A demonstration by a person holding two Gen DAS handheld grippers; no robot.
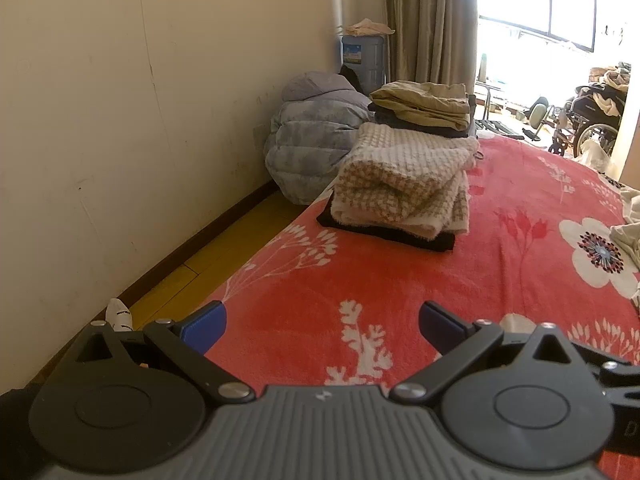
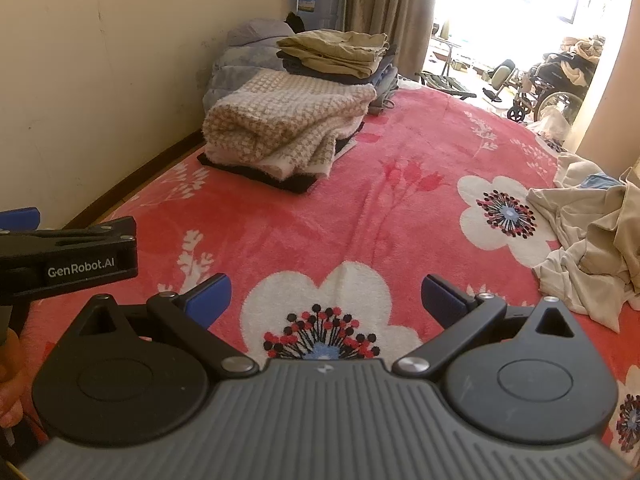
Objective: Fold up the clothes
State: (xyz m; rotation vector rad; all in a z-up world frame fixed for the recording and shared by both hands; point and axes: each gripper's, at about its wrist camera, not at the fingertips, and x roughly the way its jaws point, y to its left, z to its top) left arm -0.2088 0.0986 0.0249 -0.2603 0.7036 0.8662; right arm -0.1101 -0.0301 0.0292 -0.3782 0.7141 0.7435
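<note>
Here, both hand-held grippers, left (image 1: 322, 322) and right (image 2: 326, 294), hover with jaws apart and empty above the bed (image 2: 360, 216), folded stack (image 2: 288, 132) beyond.

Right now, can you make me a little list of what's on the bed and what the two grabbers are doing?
bed cover: red blanket with white flowers
folded pile: checked sweater on top of a black garment, near the wall
second pile: tan trousers on dark clothes, behind the first
unfolded clothes: cream heap at the right edge
left gripper: open, empty, above the blanket
right gripper: open, empty, above the blanket
</note>
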